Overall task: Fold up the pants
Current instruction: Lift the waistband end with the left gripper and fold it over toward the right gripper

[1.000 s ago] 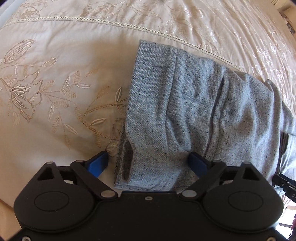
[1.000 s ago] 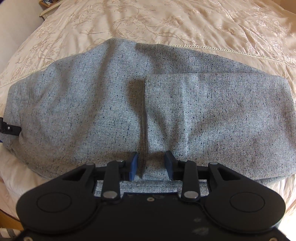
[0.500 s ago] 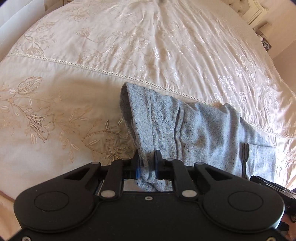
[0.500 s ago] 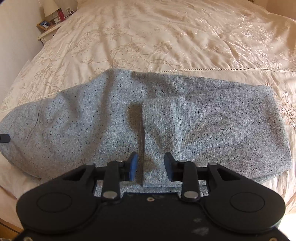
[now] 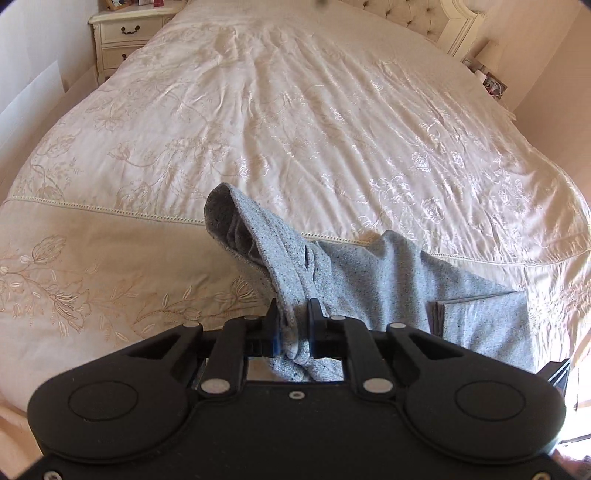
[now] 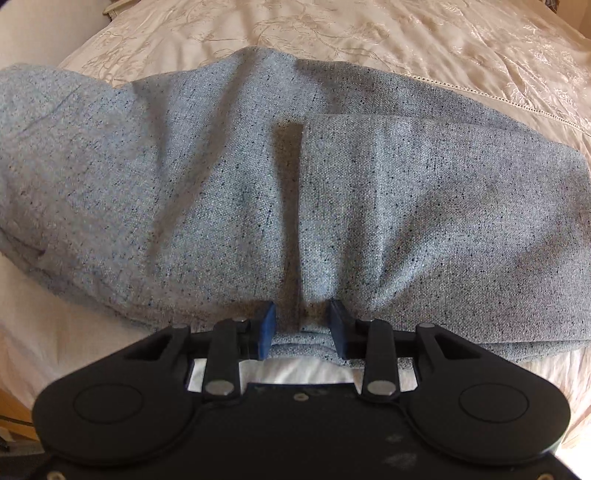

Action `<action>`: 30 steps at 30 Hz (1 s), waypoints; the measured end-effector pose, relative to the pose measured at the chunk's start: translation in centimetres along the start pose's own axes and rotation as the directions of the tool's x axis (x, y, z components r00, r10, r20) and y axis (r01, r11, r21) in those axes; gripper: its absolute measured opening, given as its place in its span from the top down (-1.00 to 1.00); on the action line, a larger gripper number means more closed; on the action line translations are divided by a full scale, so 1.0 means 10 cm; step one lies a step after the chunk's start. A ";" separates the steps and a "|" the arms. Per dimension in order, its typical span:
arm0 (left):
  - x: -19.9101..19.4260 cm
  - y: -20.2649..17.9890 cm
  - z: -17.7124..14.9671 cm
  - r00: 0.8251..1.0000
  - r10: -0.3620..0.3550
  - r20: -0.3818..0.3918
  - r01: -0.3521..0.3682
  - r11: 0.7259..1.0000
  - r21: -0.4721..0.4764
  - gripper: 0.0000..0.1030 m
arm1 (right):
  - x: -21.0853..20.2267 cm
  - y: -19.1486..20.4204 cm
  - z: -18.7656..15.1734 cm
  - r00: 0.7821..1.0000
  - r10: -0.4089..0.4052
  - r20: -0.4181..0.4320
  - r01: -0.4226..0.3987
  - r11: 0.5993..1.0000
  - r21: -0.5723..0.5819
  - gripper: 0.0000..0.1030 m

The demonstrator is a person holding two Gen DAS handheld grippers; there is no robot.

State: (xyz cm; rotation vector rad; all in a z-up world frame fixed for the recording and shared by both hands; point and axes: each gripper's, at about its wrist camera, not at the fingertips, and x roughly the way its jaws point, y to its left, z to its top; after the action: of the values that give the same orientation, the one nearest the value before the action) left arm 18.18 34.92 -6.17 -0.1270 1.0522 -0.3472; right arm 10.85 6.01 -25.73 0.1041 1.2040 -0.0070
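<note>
The grey speckled pants (image 5: 373,280) lie partly folded near the front edge of the bed. My left gripper (image 5: 292,325) is shut on a bunched end of the pants and holds it lifted above the bedspread, so the cloth hangs in a drooping hood. In the right wrist view the pants (image 6: 221,192) fill the frame, with a folded-over flap (image 6: 424,206) on the right. My right gripper (image 6: 301,325) is closed on the near edge of the pants at the flap's left side, low on the bed.
The cream embroidered bedspread (image 5: 295,122) stretches far ahead. A white nightstand (image 5: 125,33) stands at the back left, the headboard (image 5: 424,18) at the back, and a shelf with small items (image 5: 491,81) at the back right.
My left gripper closed on the end of the pants and lifted it up and back. My right gripper stayed clamped on the near edge and dropped lower, closer to the cloth.
</note>
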 end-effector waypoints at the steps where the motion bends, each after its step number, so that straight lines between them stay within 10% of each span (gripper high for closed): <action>1: -0.03 -0.07 0.01 1.000 0.000 0.011 0.000 1.000 0.001 0.68 | 0.00 0.01 -0.05 1.000 0.004 0.018 -0.004 1.000 0.003 0.31; 10: -0.43 -1.14 0.06 0.993 0.023 0.115 -0.033 0.996 0.084 0.84 | -0.09 -0.23 -0.25 0.984 0.142 0.106 -0.140 0.990 -0.020 0.30; 15: -0.37 -1.95 0.00 0.994 -0.012 0.108 -0.003 0.990 0.139 0.92 | -0.42 -0.80 -0.23 0.940 0.294 0.172 -0.300 0.954 0.009 0.36; 30: 0.65 -3.26 -0.82 0.996 -0.005 -0.088 0.022 0.981 0.192 0.73 | -0.68 -2.12 -0.12 0.955 0.270 0.122 -0.276 0.961 0.028 0.30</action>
State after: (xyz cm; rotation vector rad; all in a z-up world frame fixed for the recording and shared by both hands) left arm 6.86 2.64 -6.94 0.0549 1.0983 -0.4682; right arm 5.96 -15.38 -21.44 0.3055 1.0643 0.1999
